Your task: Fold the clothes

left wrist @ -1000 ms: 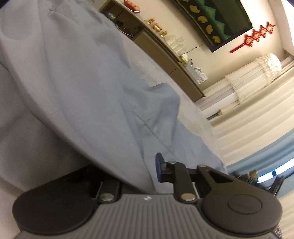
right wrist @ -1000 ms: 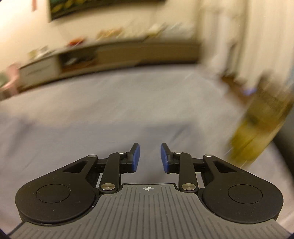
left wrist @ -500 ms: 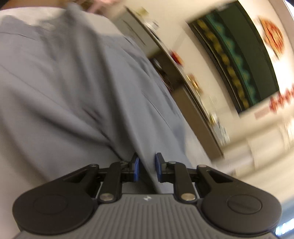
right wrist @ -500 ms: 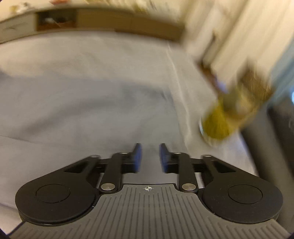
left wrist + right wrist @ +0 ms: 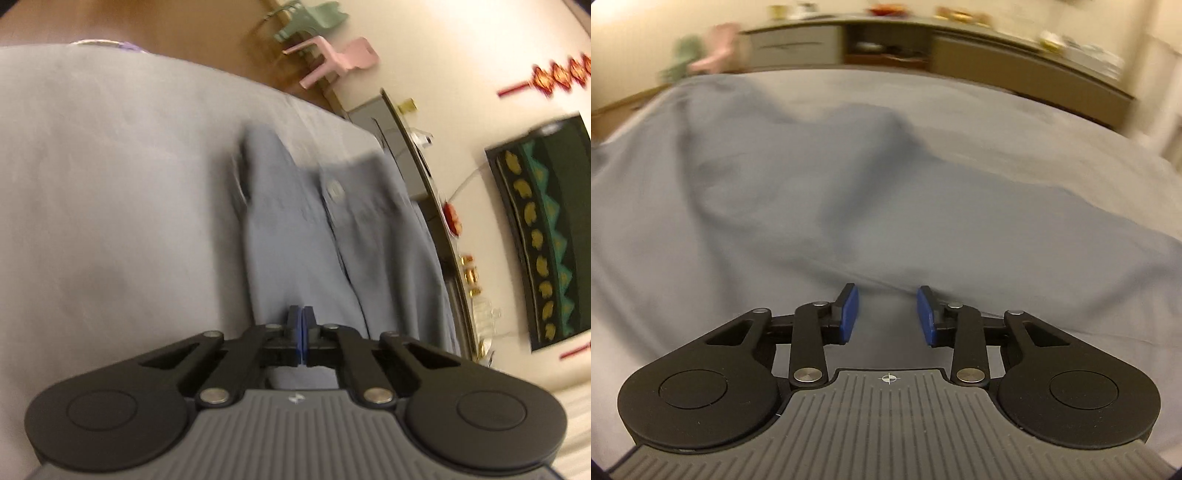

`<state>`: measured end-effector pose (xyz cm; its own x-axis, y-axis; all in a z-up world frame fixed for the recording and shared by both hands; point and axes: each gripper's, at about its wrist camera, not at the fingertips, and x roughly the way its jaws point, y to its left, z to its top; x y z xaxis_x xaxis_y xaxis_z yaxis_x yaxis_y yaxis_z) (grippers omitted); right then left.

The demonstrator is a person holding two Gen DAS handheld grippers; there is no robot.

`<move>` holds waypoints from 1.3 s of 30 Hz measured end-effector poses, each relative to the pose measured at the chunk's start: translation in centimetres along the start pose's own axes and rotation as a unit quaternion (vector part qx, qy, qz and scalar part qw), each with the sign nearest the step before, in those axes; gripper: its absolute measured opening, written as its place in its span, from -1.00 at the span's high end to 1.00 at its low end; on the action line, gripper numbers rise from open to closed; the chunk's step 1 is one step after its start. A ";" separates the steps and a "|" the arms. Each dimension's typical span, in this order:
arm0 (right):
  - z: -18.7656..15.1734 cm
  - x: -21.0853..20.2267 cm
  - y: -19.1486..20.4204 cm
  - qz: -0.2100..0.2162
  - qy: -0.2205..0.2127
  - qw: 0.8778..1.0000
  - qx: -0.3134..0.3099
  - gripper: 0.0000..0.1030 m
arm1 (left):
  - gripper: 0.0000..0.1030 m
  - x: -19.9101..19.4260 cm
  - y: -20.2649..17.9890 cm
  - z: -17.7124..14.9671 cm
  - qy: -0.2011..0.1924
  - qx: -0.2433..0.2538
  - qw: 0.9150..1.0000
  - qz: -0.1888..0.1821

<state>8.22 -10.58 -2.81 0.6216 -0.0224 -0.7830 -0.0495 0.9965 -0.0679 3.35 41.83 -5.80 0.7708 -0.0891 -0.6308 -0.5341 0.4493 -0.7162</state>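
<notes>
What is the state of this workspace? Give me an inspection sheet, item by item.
Surface: grey sheet, smooth, spread wide.
Job's things: one blue-grey buttoned garment lying on the sheet, rumpled, not yet neatly folded.
Clutter: nothing seen on the sheet.
Grippers: left gripper shut at the garment's near edge; whether cloth is pinched cannot be told. Right gripper opening, nothing between its pads, cloth below.
Cables: nothing seen clearly.
Surroundings: low cabinet with small items on top, pink chair, green chair, dark wall picture, red hanging ornament.
</notes>
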 end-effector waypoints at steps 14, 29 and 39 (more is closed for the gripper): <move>4.7 -8.2 17.5 0.080 -0.157 0.976 -0.127 0.16 | 0.70 0.9 -9.8 3.9 0.017 0.107 0.992 -0.069; 13.5 5.4 44.9 0.222 -0.068 0.922 -0.311 1.00 | 0.93 6.7 0.0 7.2 0.086 -0.062 0.993 -0.059; 0.8 -0.7 49.8 0.115 -0.229 0.866 -0.429 1.00 | 0.60 3.3 -0.3 8.9 -0.008 -0.057 0.996 -0.061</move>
<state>5.94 39.08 -5.18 0.7533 0.3988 -0.5230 -0.6539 0.5396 -0.5303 9.19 49.35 -5.01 0.8375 -0.1229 -0.5325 -0.4711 0.3314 -0.8174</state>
